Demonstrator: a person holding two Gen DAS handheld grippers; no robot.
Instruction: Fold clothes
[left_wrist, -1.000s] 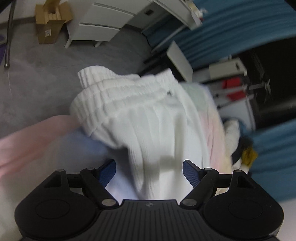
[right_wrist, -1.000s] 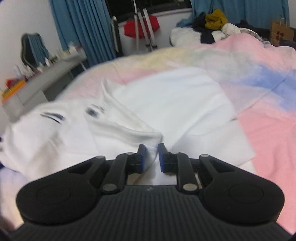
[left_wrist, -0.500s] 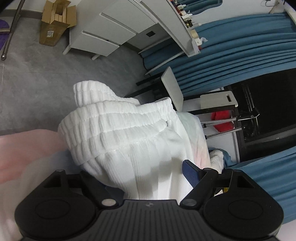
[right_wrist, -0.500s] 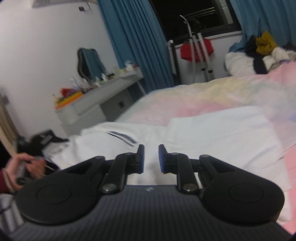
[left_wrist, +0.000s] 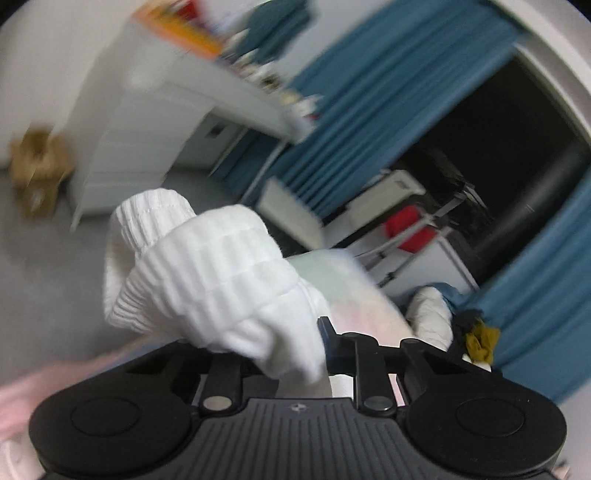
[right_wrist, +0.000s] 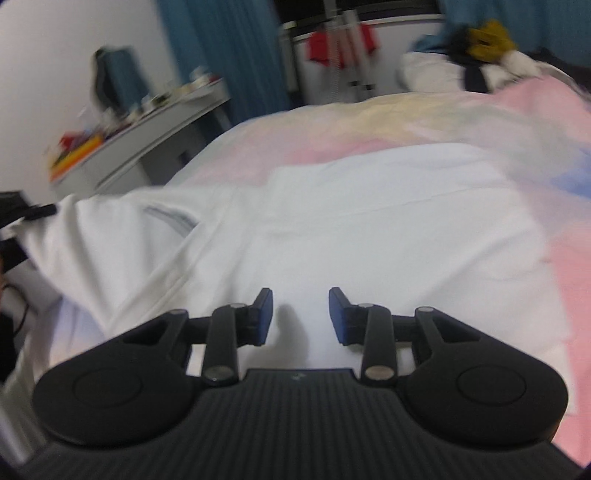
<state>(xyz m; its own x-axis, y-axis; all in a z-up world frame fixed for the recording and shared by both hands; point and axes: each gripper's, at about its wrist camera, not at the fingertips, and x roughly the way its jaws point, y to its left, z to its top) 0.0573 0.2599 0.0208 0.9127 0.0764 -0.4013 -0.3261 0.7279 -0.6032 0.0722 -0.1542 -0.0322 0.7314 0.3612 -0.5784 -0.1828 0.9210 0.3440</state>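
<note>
The bed (right_wrist: 535, 110) carries the white garment (right_wrist: 369, 229), spread flat; the left gripper (left_wrist: 295, 343), wide apart a moment ago, is closing on its ribbed cuff (left_wrist: 207, 266), so a sleeve fold probably begins; the right gripper (right_wrist: 301, 314) is opening, empty, above the cloth.

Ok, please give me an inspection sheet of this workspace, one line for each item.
Surface: bed with pastel cover.
Job's things: white garment spread flat; its ribbed cuff bunched up.
Clutter: clothes pile at the bed's far end.
Grippers: left gripper closing on the ribbed cuff; right gripper opening, nothing between the pads.
Cables: dark cable at the left edge.
Surroundings: blue curtains, white desk, cardboard box.
</note>
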